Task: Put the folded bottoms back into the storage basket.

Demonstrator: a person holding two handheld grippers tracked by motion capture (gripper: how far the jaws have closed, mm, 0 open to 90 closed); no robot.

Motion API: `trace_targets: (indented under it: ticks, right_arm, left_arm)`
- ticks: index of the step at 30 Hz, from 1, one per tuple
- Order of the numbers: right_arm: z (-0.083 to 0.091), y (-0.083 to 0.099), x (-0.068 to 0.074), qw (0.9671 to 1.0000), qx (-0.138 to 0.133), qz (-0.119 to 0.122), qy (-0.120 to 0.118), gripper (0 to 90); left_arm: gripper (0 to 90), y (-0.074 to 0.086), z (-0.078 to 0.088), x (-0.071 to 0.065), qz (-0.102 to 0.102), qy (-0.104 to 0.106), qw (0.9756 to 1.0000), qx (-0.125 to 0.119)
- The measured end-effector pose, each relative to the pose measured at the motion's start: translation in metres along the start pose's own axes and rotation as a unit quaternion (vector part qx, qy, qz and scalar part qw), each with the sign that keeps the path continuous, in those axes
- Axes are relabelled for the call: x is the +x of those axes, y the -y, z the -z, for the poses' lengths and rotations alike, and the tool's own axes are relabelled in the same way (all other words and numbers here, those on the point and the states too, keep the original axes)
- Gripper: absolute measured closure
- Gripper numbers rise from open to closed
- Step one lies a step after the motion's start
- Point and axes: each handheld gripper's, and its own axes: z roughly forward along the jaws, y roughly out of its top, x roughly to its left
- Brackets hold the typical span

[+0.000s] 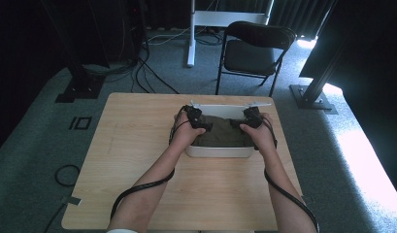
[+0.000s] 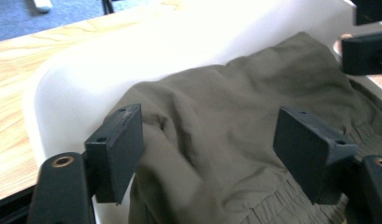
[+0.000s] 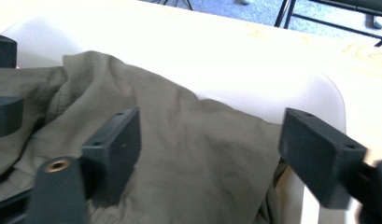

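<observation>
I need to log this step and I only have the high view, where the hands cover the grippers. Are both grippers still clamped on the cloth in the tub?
Observer: No. The left gripper stands open over the olive cloth; its pads are apart and not pinching it.
Operator: And the right one?
Observer: The right gripper is open too, with flat cloth between its pads and nothing pressed.
Operator: Is the cloth fully inside the tub?
Observer: Not quite. In the right gripper view a corner drapes over the white tub at its rim near the right pad.
</observation>
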Motion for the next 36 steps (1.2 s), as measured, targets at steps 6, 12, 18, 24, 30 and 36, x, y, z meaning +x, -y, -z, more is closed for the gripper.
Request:
trace_targets:
  ticks: [6, 12, 18, 24, 30, 36]
  right_arm:
    - [0.009, 0.001, -0.001, 0.9998, -0.019, 0.011, -0.001, 15.4]
    - [0.017, 0.005, -0.001, 0.9994, -0.031, 0.01, -0.011, 14.7]
    - [0.027, 0.007, 0.002, 0.9987, -0.046, 0.018, -0.011, 14.0]
    - [0.032, 0.009, 0.004, 0.9983, -0.052, 0.017, -0.019, 13.9]
    - [0.038, 0.014, 0.008, 0.9977, -0.061, 0.017, -0.022, 13.2]
    - [0.041, 0.02, 0.01, 0.9974, -0.063, 0.026, -0.025, 13.2]
  left_arm:
    - [25.9, 0.0, 0.009, 0.0, -0.002, 0.008, 0.9993, -0.037]
    - [25.8, 0.001, 0.019, -0.001, 0.022, 0.026, 0.9976, -0.06]
    - [22.1, 0.005, 0.028, -0.002, 0.007, 0.029, 0.9975, -0.065]
    - [20.0, 0.011, 0.038, -0.003, 0.001, 0.026, 0.9975, -0.065]
    - [19.9, 0.019, 0.048, -0.005, 0.03, 0.038, 0.996, -0.075]
    - [19.6, 0.028, 0.057, -0.008, -0.016, 0.051, 0.9955, -0.078]
